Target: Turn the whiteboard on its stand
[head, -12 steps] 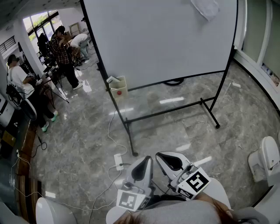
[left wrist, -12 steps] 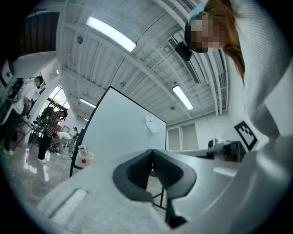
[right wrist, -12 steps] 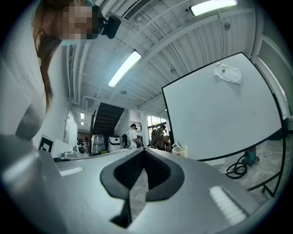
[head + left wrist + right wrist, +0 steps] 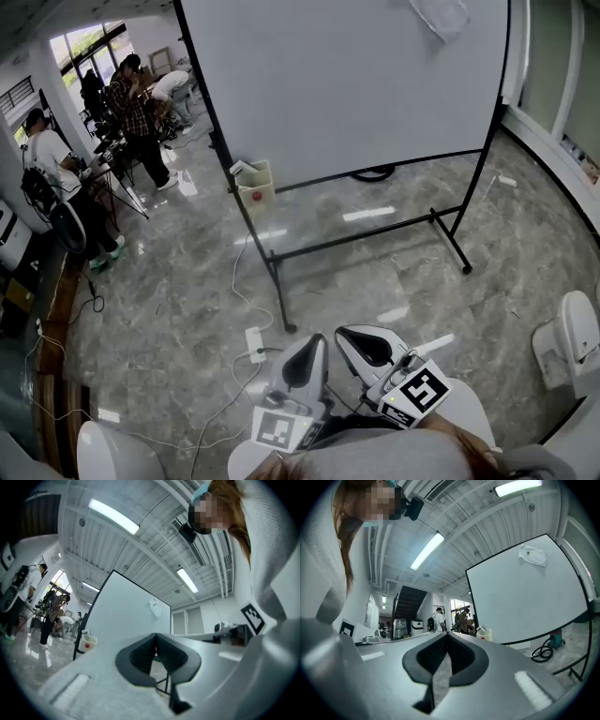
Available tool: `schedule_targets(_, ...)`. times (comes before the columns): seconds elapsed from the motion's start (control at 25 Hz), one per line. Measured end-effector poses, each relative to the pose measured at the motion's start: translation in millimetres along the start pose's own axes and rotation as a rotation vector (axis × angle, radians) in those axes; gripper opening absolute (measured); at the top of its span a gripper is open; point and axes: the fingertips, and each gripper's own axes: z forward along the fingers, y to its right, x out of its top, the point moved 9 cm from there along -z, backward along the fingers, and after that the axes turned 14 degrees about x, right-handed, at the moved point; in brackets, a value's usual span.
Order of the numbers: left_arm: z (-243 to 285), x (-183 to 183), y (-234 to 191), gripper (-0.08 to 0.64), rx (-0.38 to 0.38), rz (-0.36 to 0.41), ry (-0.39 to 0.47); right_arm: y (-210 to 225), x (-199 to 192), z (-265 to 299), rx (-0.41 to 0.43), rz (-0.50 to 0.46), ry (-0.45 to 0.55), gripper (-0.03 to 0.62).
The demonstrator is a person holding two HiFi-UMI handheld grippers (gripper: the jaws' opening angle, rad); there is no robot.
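In the head view, the whiteboard (image 4: 347, 84) stands upright on its black stand (image 4: 366, 234) on the marble floor (image 4: 187, 309), well ahead of you. A cloth (image 4: 439, 17) hangs near its top edge. Your left claw (image 4: 317, 339) and right claw (image 4: 345, 333) sit low and side by side, apart from the board. In the left gripper view, your left claw is pressed together on nothing, with the whiteboard beyond it. In the right gripper view, your right claw is likewise closed and empty, with the board off to the right.
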Motion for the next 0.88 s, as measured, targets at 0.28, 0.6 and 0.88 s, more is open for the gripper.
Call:
schedule_targets(0.28, 1, -5, 7, 0.002, 0.001, -0.007, -0.015, 1, 0, -8, -0.009, -0.020, 0.000, 0.003)
schedule_targets(0.6, 19, -13, 15, 0.002, 0.024, 0.005, -0.003, 25, -3, -19, -0.001, 0.004, 0.007, 0.003)
schedule_targets(0.88, 33, -30, 23, 0.002, 0.022, -0.009, -0.039, 48, -12, -28, -0.007, 0.044, -0.009, 0.003)
